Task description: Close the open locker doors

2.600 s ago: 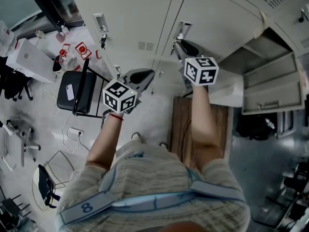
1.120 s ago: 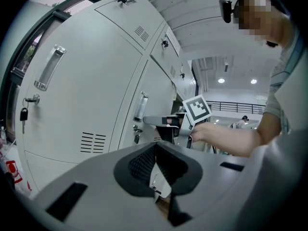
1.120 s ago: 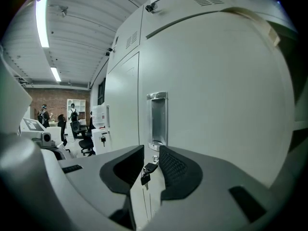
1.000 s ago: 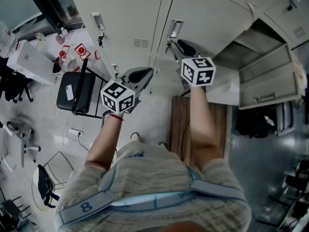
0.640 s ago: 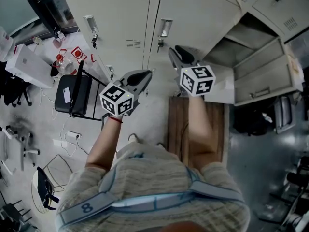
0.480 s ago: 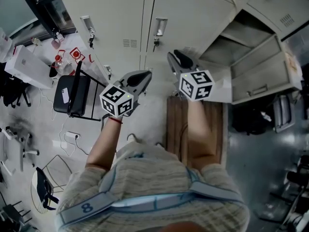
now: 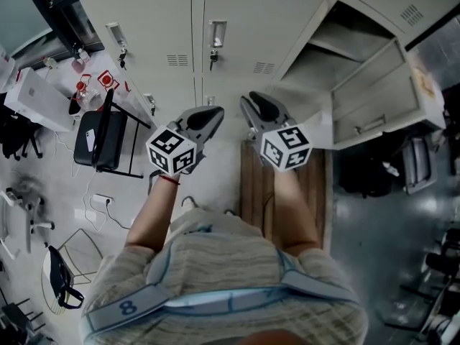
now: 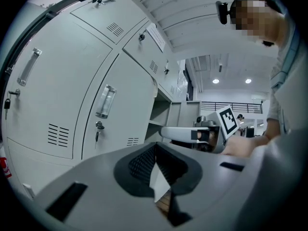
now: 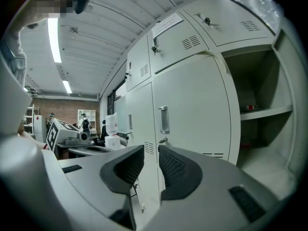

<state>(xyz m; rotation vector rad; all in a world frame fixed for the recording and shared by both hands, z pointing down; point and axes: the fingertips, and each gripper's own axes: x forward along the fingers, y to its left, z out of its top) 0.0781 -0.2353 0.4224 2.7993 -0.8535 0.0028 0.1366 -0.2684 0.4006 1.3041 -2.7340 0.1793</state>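
In the head view, the left gripper (image 7: pixel 214 113) and right gripper (image 7: pixel 251 103) sit side by side before the closed locker doors (image 7: pixel 237 20). The open locker door (image 7: pixel 377 95) stands swung out at the right, well apart from both. In the left gripper view, the jaws meet at their tips and hold nothing. In the right gripper view, the jaws are a narrow gap apart and empty, with the open compartment (image 9: pixel 262 114) at the right.

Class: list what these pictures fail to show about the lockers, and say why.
- Right gripper view: the item on the shelf of the open locker is too small and dark to name.
- Right gripper view: the print on the notice is too small to read.
- Left gripper view: the right gripper hides the lower part of the open locker.
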